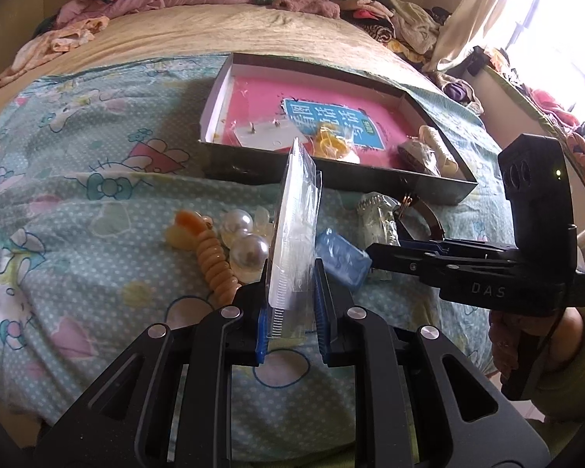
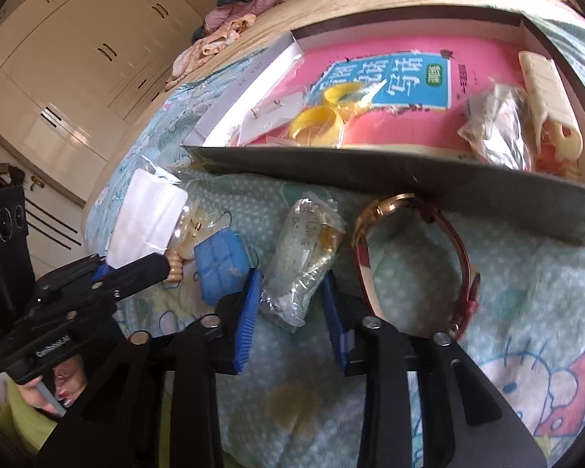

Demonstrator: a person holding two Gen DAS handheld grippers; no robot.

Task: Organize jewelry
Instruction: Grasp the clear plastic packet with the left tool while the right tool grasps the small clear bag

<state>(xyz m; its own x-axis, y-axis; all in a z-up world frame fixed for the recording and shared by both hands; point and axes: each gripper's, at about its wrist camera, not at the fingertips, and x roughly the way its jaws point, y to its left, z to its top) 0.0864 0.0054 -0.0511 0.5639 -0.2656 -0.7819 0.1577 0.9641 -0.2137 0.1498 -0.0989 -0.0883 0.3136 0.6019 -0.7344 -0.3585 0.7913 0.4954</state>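
Watch [image 2: 417, 257] beside box [image 2: 370, 167], left gripper [image 1: 292, 304] clamping packet [image 1: 296, 226], right gripper [image 2: 292, 312] parted around bag [image 2: 304, 257]

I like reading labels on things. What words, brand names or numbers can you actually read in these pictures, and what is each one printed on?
"DAS": on the black body of the right gripper, read in the left wrist view.
Large Chinese characters on the blue panel of the pink book inside the box: upside down, not readable.
White print on the left gripper body: too blurred.
Faint print on the clear packet: illegible.
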